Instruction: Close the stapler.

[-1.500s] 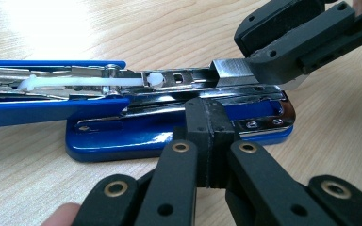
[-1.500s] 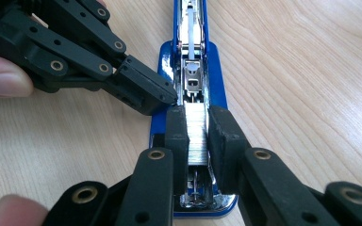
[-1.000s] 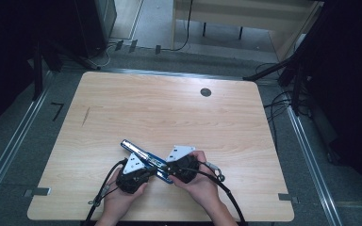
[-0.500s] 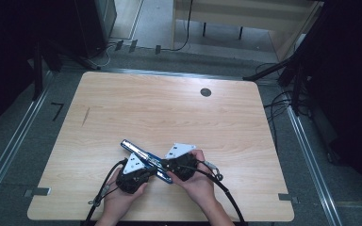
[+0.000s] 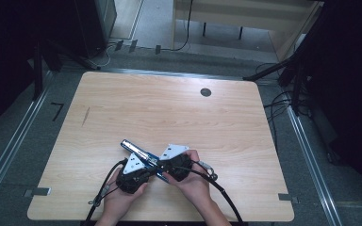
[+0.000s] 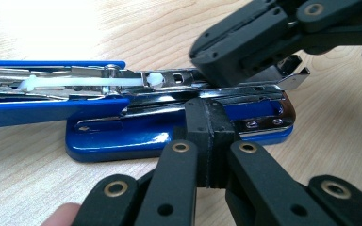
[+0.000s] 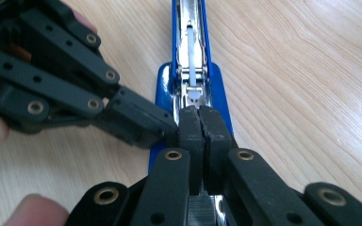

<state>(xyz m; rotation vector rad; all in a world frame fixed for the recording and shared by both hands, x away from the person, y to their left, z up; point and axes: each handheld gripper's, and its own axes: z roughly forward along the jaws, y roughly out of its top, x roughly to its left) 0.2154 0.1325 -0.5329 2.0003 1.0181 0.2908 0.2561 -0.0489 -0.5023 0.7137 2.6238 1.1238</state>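
Left gripper (image 6: 202, 136) closed, tips pushing against side of blue stapler (image 6: 136, 127) on worktop (image 5: 169, 108). Right gripper (image 7: 200, 127) just finished closing, tips together on stapler's back end, nothing seen between them. Stapler lid open, staple track bare. Lid still to shut. Hard to tell if staples inside; far end cut off.

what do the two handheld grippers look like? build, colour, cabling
Both the left gripper and the right gripper are matte black: flat linkage bars with brass-coloured pivot rivets, ending in blocky black pads. In the high view each carries a grey three-cornered plate on top and trails a black cable. Forearms are bare, no sleeves.
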